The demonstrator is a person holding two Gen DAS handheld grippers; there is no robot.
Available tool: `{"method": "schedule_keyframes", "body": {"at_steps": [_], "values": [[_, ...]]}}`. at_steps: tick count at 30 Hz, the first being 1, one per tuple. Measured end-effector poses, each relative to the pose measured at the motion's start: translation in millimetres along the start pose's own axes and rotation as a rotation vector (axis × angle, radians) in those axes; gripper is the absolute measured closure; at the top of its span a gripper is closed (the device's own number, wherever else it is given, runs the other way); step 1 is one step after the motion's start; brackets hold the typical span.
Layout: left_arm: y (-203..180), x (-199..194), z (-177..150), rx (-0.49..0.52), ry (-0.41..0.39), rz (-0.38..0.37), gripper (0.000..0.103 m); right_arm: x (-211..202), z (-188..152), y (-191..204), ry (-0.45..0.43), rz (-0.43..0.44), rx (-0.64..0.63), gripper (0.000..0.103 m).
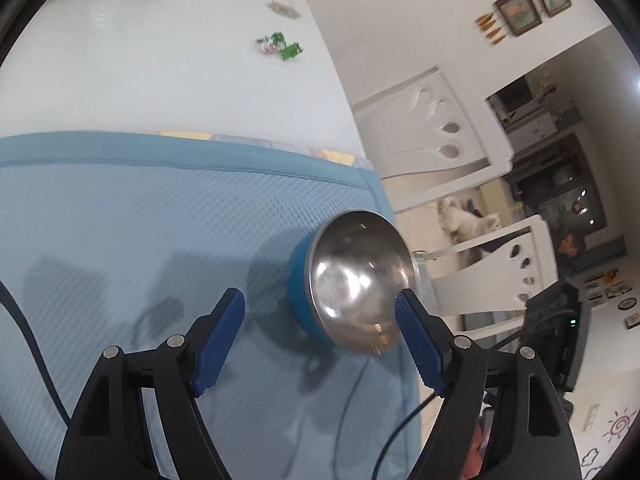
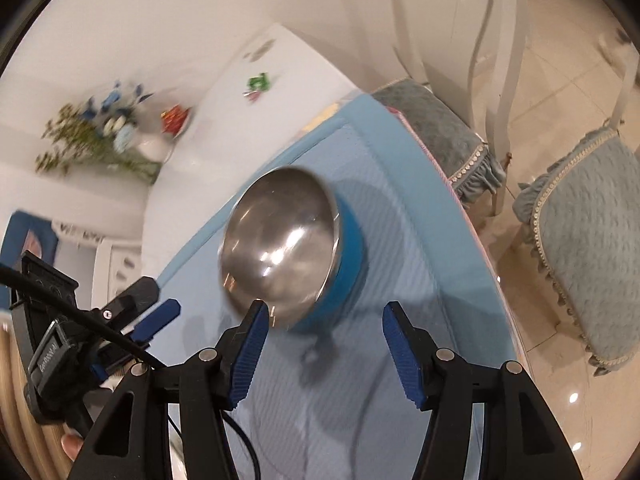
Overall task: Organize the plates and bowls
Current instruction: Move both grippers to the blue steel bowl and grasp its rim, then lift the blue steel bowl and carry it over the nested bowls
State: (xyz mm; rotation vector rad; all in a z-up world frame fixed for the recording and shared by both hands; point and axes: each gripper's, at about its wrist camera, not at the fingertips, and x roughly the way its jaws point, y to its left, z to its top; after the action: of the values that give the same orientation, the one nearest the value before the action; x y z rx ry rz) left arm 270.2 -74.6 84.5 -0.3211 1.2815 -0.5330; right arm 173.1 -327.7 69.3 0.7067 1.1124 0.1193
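Observation:
A steel bowl point(image 1: 356, 276) with a blue outer shell sits on a light blue mat point(image 1: 140, 232) near the mat's edge. My left gripper point(image 1: 320, 316) is open and empty above the mat; its right fingertip overlaps the bowl's near rim in the view. In the right wrist view the same bowl point(image 2: 280, 248) lies just ahead of my right gripper point(image 2: 324, 324), which is open and empty, its left fingertip at the bowl's near rim. The left gripper point(image 2: 156, 320) shows at the left of that view.
The mat lies on a white table point(image 1: 160, 60) with green candy wrappers point(image 1: 280, 46), a flower vase point(image 2: 100, 136) and a red dish point(image 2: 176, 118) at the far end. White chairs point(image 1: 448, 140) with blue cushions point(image 2: 580, 248) stand beside the table. Black cables cross the mat.

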Motion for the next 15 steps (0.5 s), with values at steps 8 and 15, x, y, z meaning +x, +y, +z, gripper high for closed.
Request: {"method": "schedule_keyframes", "body": {"at_steps": [8,15], "values": [[1,66,15,0.046,0.093,0.096,0.046,38,17,3,0.006,-0.067,-0.062,0.046],[7,86,17,0.054,0.102,0.112,0.068,54,16,11,-0.018,-0.123,-0.157,0.064]]}}
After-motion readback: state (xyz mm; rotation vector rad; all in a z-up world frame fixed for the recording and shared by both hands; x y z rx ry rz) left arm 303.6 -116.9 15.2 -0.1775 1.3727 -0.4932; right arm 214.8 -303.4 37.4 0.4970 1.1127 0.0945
